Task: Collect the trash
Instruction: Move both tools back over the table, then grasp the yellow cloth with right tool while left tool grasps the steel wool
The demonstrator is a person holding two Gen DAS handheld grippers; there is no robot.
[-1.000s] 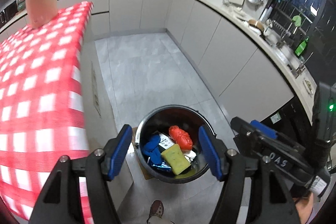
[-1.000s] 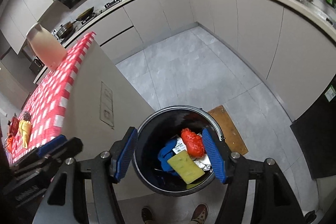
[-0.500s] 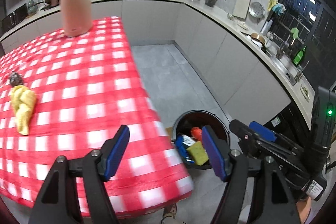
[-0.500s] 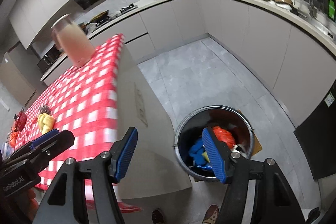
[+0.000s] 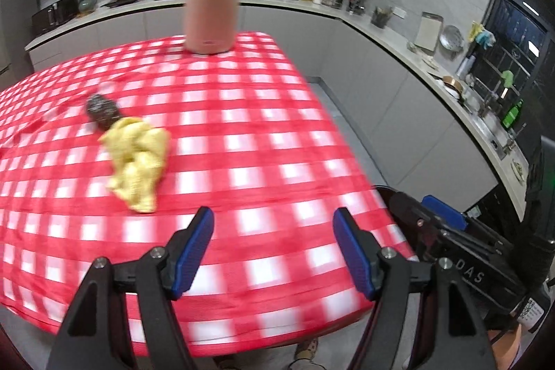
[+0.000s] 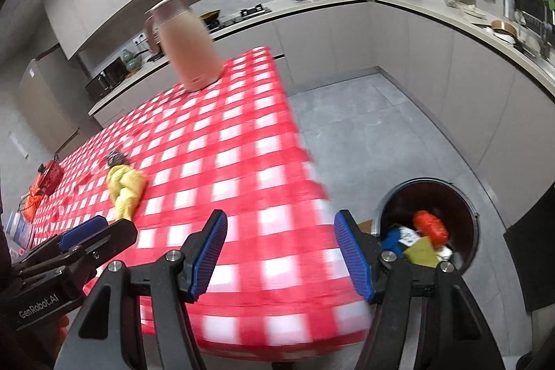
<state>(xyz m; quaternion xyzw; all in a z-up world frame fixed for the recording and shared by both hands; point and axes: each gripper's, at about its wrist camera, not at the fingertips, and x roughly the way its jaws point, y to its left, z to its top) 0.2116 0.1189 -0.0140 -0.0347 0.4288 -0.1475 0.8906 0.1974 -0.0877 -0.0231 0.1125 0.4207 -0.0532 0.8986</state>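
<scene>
A crumpled yellow cloth (image 5: pixel 137 158) lies on the red-checked table (image 5: pixel 263 148), with a dark scrubber ball (image 5: pixel 100 110) touching its far side. Both also show in the right wrist view, the cloth (image 6: pixel 125 191) and the ball (image 6: pixel 116 158). My left gripper (image 5: pixel 274 248) is open and empty above the table's near edge, right of the cloth. My right gripper (image 6: pixel 281 252) is open and empty over the table's near corner. The black trash bin (image 6: pixel 461 196) stands on the floor to the right, holding an orange bag, a yellow sponge and blue scraps.
A pink jug (image 5: pixel 211 2) stands at the table's far edge. Red packets (image 6: pixel 48 177) lie at the table's far left in the right wrist view. Kitchen counters (image 6: pixel 433 13) with utensils run along the back and right walls. Grey floor (image 6: pixel 374 127) lies between table and cabinets.
Both grippers have swung up and left from over the trash bin to above the table. The cloth and scrubber have come into view. Both stay open and empty.
</scene>
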